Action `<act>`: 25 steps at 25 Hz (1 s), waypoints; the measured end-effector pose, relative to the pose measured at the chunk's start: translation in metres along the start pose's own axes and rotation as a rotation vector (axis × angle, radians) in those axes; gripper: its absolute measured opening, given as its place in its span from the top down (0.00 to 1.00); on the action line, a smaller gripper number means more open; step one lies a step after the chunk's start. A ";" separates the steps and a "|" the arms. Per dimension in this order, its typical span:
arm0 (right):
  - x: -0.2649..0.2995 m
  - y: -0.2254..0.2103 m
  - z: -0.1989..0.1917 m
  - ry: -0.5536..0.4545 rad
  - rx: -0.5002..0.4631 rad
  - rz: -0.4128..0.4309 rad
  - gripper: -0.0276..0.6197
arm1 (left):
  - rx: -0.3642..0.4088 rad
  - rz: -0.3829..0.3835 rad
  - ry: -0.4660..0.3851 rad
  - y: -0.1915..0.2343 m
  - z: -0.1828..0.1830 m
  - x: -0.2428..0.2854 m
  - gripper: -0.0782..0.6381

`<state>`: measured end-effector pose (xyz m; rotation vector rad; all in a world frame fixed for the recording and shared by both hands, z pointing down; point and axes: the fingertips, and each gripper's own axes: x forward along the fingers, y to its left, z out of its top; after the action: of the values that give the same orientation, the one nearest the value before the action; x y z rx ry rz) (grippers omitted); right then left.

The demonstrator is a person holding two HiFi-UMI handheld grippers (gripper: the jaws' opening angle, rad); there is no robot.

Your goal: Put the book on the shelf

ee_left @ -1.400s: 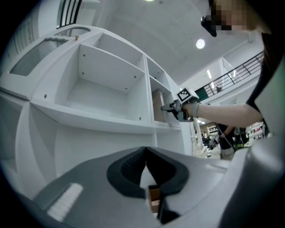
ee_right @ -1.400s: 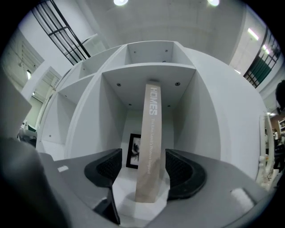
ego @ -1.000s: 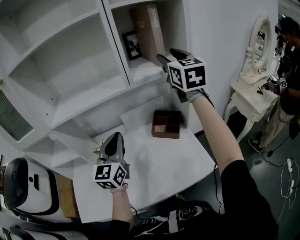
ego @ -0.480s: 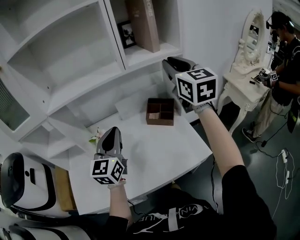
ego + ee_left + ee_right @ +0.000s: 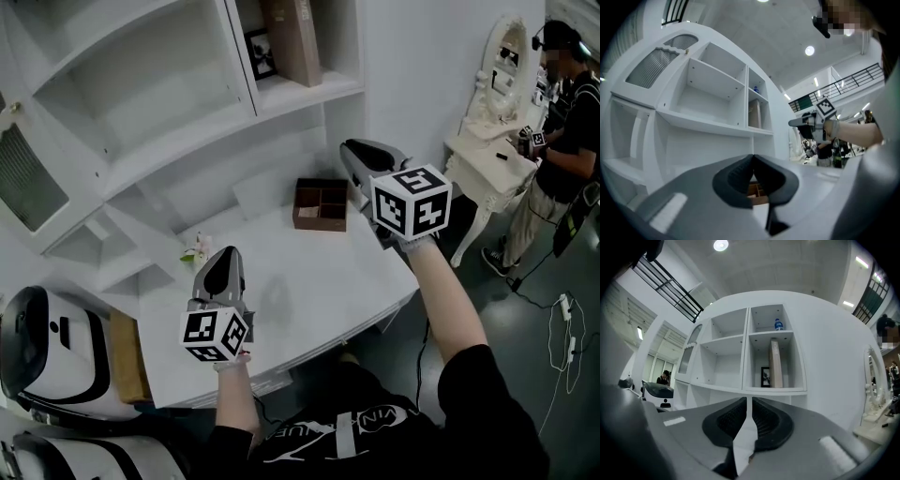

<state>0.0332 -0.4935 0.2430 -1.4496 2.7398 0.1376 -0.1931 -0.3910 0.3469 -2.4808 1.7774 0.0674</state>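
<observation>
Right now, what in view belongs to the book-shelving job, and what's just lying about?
Job: book, upright in the shelf; right gripper, empty, jaws closing.
Lying about: picture frame beside the book; brown divided box on the table; bottle one compartment up; left gripper, shut, empty.

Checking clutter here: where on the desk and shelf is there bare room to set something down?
Desk: bare between the flower, the box and the near edge. Shelf: the wide cubby left of the book is bare; the book's own cubby is crowded, a frame standing beside it.
</observation>
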 end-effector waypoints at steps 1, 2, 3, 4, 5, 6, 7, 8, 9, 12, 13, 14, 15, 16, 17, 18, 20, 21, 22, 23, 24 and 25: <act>-0.006 0.004 -0.004 0.002 0.005 0.004 0.89 | 0.000 0.001 0.002 -0.001 -0.001 -0.005 0.89; -0.011 0.009 -0.008 0.004 0.010 0.010 0.89 | -0.002 0.003 0.004 -0.001 -0.002 -0.011 0.89; -0.016 0.014 -0.012 0.005 0.014 0.017 0.89 | -0.005 0.006 0.006 -0.001 -0.004 -0.016 0.89; -0.021 0.020 -0.015 0.005 0.017 0.024 0.90 | -0.006 0.010 0.007 -0.001 -0.004 -0.022 0.89; -0.025 0.025 -0.018 0.004 0.019 0.033 0.90 | -0.007 0.014 0.007 -0.001 -0.005 -0.027 0.89; -0.030 0.031 -0.021 0.003 0.019 0.041 0.91 | -0.006 0.018 0.007 -0.001 -0.005 -0.032 0.89; -0.035 0.036 -0.024 0.003 0.019 0.048 0.91 | -0.005 0.022 0.007 -0.001 -0.005 -0.037 0.89; -0.040 0.042 -0.027 0.004 0.016 0.052 0.92 | -0.006 0.025 0.007 -0.001 -0.006 -0.042 0.89; -0.045 0.048 -0.031 0.005 0.012 0.054 0.92 | -0.007 0.029 0.008 0.000 -0.007 -0.047 0.89; -0.060 0.063 -0.041 0.011 0.010 0.062 0.93 | -0.013 0.037 0.010 0.000 -0.011 -0.063 0.89; -0.064 0.067 -0.045 0.013 0.015 0.064 0.94 | -0.015 0.039 0.011 -0.001 -0.012 -0.067 0.89; -0.069 0.071 -0.048 0.015 0.019 0.065 0.94 | -0.017 0.040 0.011 -0.001 -0.014 -0.072 0.89; -0.073 0.075 -0.052 0.017 0.021 0.066 0.94 | -0.018 0.042 0.012 -0.001 -0.015 -0.076 0.89; -0.077 0.079 -0.055 0.020 0.022 0.067 0.95 | -0.019 0.043 0.013 -0.001 -0.016 -0.080 0.89; -0.081 0.083 -0.059 0.022 0.024 0.070 0.95 | -0.018 0.045 0.015 -0.001 -0.018 -0.084 0.89; -0.085 0.087 -0.063 0.025 0.026 0.072 0.95 | -0.017 0.047 0.016 -0.001 -0.019 -0.088 0.89; -0.093 0.093 -0.071 0.030 0.031 0.076 0.95 | -0.014 0.054 0.017 -0.001 -0.021 -0.094 0.89; -0.096 0.096 -0.075 0.033 0.034 0.078 0.95 | -0.013 0.058 0.018 0.000 -0.021 -0.096 0.89; -0.099 0.098 -0.079 0.036 0.038 0.080 0.95 | -0.012 0.061 0.020 0.000 -0.022 -0.098 0.89; -0.102 0.101 -0.082 0.039 0.042 0.081 0.95 | -0.012 0.064 0.021 0.001 -0.023 -0.101 0.89; -0.104 0.103 -0.086 0.041 0.047 0.082 0.95 | -0.013 0.066 0.024 0.001 -0.024 -0.104 0.89; -0.107 0.106 -0.089 0.041 0.051 0.084 0.95 | -0.014 0.069 0.026 0.002 -0.025 -0.106 0.89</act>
<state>0.0061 -0.3548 0.3460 -1.3412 2.8156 0.0412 -0.2300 -0.2942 0.3807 -2.4401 1.8789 0.0529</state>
